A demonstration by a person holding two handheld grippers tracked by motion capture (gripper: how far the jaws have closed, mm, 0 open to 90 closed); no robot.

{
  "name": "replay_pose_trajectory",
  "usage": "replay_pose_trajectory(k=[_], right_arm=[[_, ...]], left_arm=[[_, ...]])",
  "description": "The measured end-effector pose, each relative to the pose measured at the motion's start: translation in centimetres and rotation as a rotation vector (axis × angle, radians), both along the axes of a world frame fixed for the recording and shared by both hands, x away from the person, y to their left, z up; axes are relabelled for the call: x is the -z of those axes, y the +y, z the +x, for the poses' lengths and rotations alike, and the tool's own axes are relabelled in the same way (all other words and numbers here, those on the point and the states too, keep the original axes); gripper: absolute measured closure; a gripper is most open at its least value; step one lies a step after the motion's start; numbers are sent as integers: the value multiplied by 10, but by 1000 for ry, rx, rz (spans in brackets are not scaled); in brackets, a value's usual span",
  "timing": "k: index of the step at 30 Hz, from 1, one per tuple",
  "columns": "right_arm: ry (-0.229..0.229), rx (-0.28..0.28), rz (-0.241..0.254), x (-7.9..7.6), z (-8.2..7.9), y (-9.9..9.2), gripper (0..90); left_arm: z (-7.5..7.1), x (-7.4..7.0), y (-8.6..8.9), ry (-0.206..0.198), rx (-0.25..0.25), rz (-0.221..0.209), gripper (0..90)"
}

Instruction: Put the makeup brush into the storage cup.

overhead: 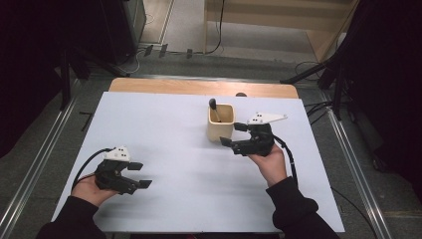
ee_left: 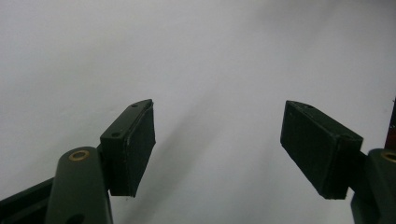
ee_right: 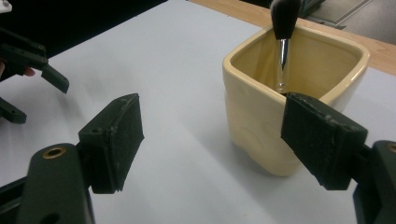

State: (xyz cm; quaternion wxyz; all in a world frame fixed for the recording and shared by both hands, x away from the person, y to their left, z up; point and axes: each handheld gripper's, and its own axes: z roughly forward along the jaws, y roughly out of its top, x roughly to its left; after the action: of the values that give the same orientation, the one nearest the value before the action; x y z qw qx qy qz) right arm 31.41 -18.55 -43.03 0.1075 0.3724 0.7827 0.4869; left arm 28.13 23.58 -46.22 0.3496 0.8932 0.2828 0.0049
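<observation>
Cream ceramic cup (overhead: 221, 123) sits right of centre on the white table (overhead: 164, 149), with a black-tipped brush (overhead: 214, 109) standing inside, leaning on the far-left corner. Right gripper (overhead: 235, 134) is just beside the cup's right wall, jaws spread wide, holding nothing; in the right gripper view one pad (ee_right: 322, 140) overlaps the cup's near rim, cannot tell if touching. Left gripper (overhead: 141, 175) hangs well apart at near left, also wide open and empty, over bare table. Risks, as judged: glazed wall is slick and the corners rounded, so a pinch on one wall could slip or tip the cup. A sideways nudge on approach slides it across the smooth sheet. Brush is top-heavy and loose, so any tilt could throw it out. No left-hand support nearby to steady things.
</observation>
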Motion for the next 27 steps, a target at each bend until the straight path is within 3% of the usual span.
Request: replay_pose_trajectory(k=[9,27], right_arm=[[-9,-11,28,8,-13,-8,216],[0,-21,20,21,-31,-20,200]], left_arm=[[0,0,0,-1,5,2,271],[1,0,2,-2,-6,4,270]])
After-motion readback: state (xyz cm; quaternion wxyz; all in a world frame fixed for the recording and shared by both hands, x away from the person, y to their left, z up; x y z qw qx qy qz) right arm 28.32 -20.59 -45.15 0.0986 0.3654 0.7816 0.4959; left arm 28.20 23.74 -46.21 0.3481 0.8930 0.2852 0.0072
